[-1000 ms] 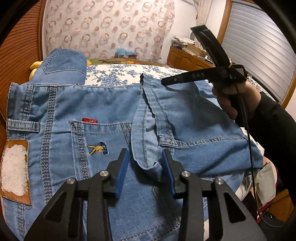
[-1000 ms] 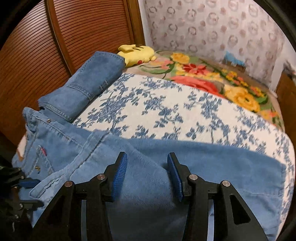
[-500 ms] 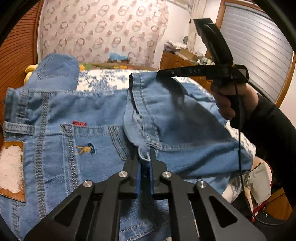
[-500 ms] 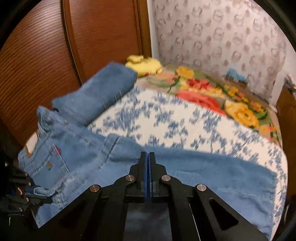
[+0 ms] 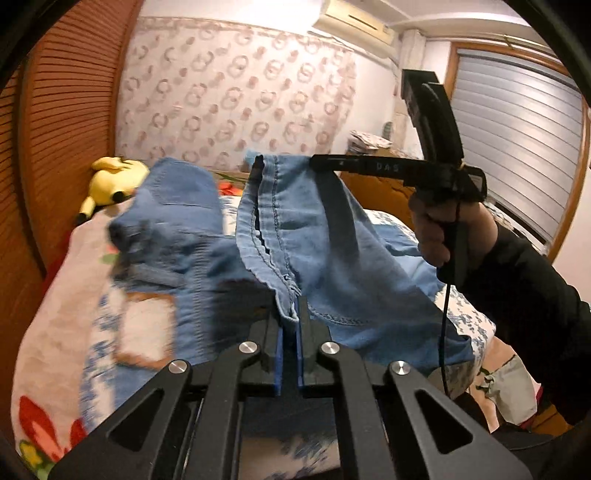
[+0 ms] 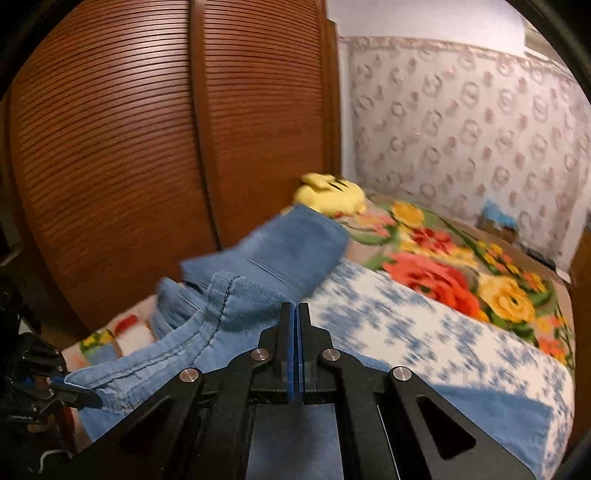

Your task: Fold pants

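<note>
Gripping the jeans [image 5: 314, 236] with both tongs, I hold a fold of blue denim up over the bed [image 6: 406, 325]. My left tongs [image 5: 289, 314] are pinched tight on a stitched seam near the crotch, the cloth bunched between the blue pads. My right tongs [image 6: 295, 314] are closed too, their pads pressed together on a thin edge of denim.

Only the left camera shows my right hand [image 5: 439, 229] around the black handle, with the far tip of that tool biting the top of the raised fabric, and beyond it a grey slatted blind [image 5: 517, 147] and an air conditioner [image 5: 354, 18]. It also shows the pale leather waist patch [image 5: 147, 332], blurred. Only the right camera shows the ribbed brown wardrobe doors [image 6: 147, 147] close up, the bright flowered blanket [image 6: 461, 266] and the blue-and-white floral cover under the jeans. A yellow plush toy [image 5: 110, 181] lies by one folded leg; both cameras catch it
</note>
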Available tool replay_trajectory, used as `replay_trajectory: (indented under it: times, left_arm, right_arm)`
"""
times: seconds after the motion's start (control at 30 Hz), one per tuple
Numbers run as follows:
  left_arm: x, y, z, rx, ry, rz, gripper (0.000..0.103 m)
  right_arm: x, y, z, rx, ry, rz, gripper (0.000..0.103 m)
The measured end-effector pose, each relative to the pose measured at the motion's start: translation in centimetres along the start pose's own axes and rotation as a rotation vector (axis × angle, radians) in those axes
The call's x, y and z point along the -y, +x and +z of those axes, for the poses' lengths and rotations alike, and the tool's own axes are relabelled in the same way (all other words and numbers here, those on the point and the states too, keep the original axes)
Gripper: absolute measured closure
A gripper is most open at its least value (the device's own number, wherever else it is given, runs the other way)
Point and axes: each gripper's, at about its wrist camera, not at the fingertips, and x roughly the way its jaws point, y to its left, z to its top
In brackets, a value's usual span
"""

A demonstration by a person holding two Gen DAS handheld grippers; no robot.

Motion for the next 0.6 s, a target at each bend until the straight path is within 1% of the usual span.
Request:
replay_trajectory:
  times: [0.17, 0.23, 0.3, 0.37, 0.43, 0.5, 0.57, 0.6]
  left_arm:
    - [-1.4, -2.0, -1.1, 0.001, -0.006, 0.07, 0.097]
    - [-2.0, -2.6, -1.6, 0.0, -0.003, 0.132, 0.097]
    - [-2.9, -2.3, -2.1, -0.029, -0.008, 0.176, 0.097]
    - [-3.6, -1.7, -2.6, -0.057, -0.024, 0.192, 0.097]
    - [-4.3, -1.0, -3.3, -0.092, -0.045, 0.208, 0.096]
    - [-4.7, -0.4, -3.6, -0.109, -0.056, 0.222, 0.09]
    - [-4.8, -0.1, -3.5, -0.111, -0.056, 0.238, 0.075]
    - [-4.9, 0.0, -3.4, -0.113, -0.056, 0.246, 0.073]
  right_arm:
    - [-3.9, 2.0, 0.9, 0.025, -0.043, 0.059, 0.102]
    - [-5.0, 2.5, 1.0, 0.059, -0.046, 0.079, 0.102]
    - [-5.9, 3.6, 0.8, 0.044, -0.059, 0.089, 0.102]
    - [-6.8, 4.7, 0.3, 0.022, -0.079, 0.07, 0.102]
    - [-6.8, 6.1, -0.4, -0.015, -0.069, 0.057, 0.102]
    - [-6.4, 6.9, -0.8, -0.038, -0.056, 0.05, 0.102]
    - [-5.7, 6.6, -1.1, -0.037, -0.024, 0.053, 0.102]
    - [-5.4, 6.5, -0.9, -0.036, -0.008, 0.057, 0.1]
